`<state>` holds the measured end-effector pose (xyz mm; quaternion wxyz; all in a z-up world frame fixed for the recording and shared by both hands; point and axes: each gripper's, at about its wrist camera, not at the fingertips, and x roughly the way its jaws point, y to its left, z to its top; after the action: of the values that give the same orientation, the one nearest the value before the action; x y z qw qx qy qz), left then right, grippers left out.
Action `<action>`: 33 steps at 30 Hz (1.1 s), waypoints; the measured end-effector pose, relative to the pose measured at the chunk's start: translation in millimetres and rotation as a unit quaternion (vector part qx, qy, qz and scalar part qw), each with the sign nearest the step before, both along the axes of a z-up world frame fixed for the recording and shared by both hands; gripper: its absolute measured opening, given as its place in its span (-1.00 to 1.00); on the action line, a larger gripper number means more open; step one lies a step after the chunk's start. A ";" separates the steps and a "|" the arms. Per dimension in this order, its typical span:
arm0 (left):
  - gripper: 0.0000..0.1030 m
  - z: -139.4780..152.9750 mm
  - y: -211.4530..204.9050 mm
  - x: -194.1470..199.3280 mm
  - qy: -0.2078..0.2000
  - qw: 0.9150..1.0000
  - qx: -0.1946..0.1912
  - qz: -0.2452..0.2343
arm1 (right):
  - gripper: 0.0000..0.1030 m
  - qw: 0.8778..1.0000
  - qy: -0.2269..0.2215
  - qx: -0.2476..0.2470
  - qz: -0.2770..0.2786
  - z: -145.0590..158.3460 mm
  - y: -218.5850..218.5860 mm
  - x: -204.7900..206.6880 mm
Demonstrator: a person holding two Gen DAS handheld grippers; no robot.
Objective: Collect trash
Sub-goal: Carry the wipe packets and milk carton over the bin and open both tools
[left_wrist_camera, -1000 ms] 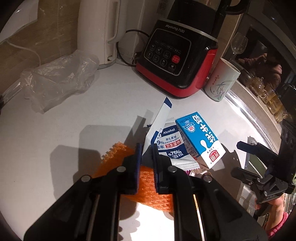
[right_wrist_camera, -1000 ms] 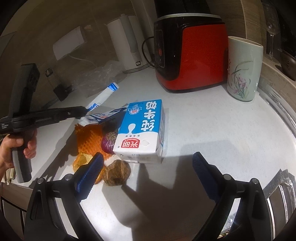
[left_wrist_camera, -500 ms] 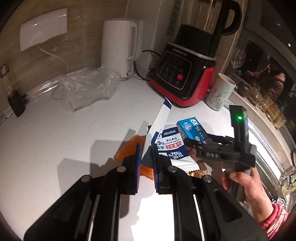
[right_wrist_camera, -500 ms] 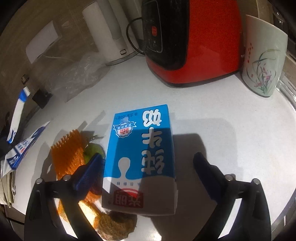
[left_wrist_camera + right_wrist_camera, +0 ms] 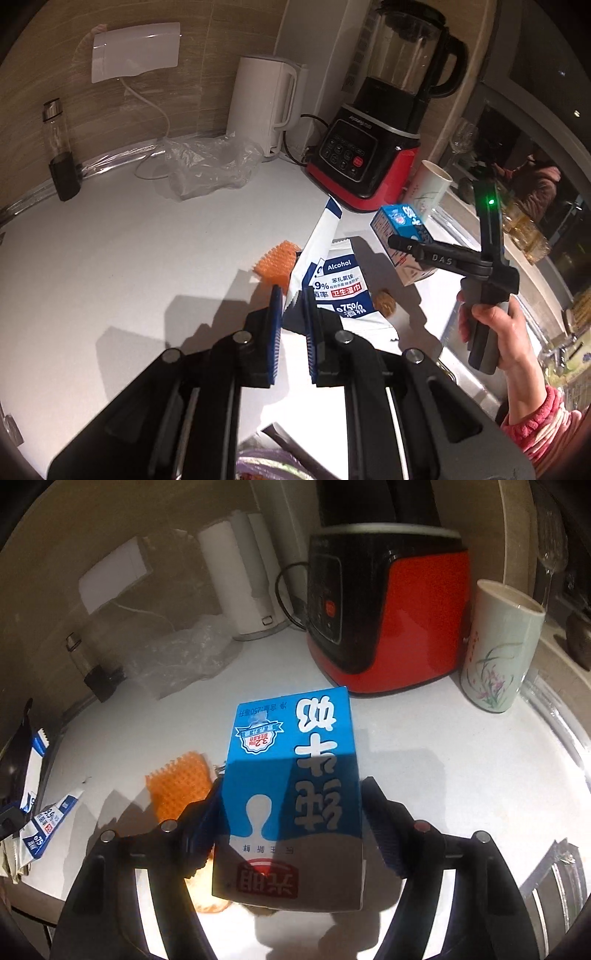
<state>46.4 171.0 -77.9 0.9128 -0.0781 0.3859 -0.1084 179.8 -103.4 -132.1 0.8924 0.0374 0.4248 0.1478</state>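
Right gripper point(image 5: 291, 834) is clamped on the blue milk carton point(image 5: 291, 797); the blue pads are pressed against both long sides. The carton is held between the fingers, its red-logo end nearest the camera and its far end pointed at 12 o'clock toward the red-and-black blender base point(image 5: 388, 605). In the left wrist view the same carton point(image 5: 402, 236) is seen lifted clear of the white countertop point(image 5: 129, 258), gripped by the right gripper point(image 5: 397, 242) in the person's hand point(image 5: 495, 325).

Left gripper point(image 5: 293, 295) is nearly closed, pinching the edge of the white-and-blue alcohol wipe packet point(image 5: 332, 284). The packet sticks out from the fingertips toward 12 to 1 o'clock, and its torn strip stands up at 12.

Orange foam fruit net point(image 5: 275, 262) lies on the counter at 11 o'clock from the left fingertips, just beside the packet. A brown crumpled scrap point(image 5: 384, 301) lies at 3 o'clock, just past the packet's right edge.

A clear plastic bag point(image 5: 210, 166) is seen at 11 o'clock, well apart, in front of the white kettle point(image 5: 264, 103). A floral cup point(image 5: 498, 646) stands at 2 o'clock in the right wrist view, beside the blender.
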 end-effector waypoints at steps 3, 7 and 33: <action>-0.77 6.0 10.2 -34.0 -0.006 1.000 0.002 -0.014 | 0.41 1.000 -0.016 -0.005 0.013 23.3 7.2 -43.1; -0.77 9.4 25.9 -84.7 -0.005 0.999 -0.001 -0.045 | 0.41 0.999 -0.029 0.004 0.024 45.1 17.5 -107.5; -0.19 -195.0 74.7 -235.4 0.136 0.972 0.030 -0.188 | 0.41 1.000 0.023 -0.021 0.002 36.1 155.1 -357.8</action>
<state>-189.0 245.8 -272.9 0.8173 0.0096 0.5170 -0.2543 -178.0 51.7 -96.0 0.8829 0.0216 0.4478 0.1398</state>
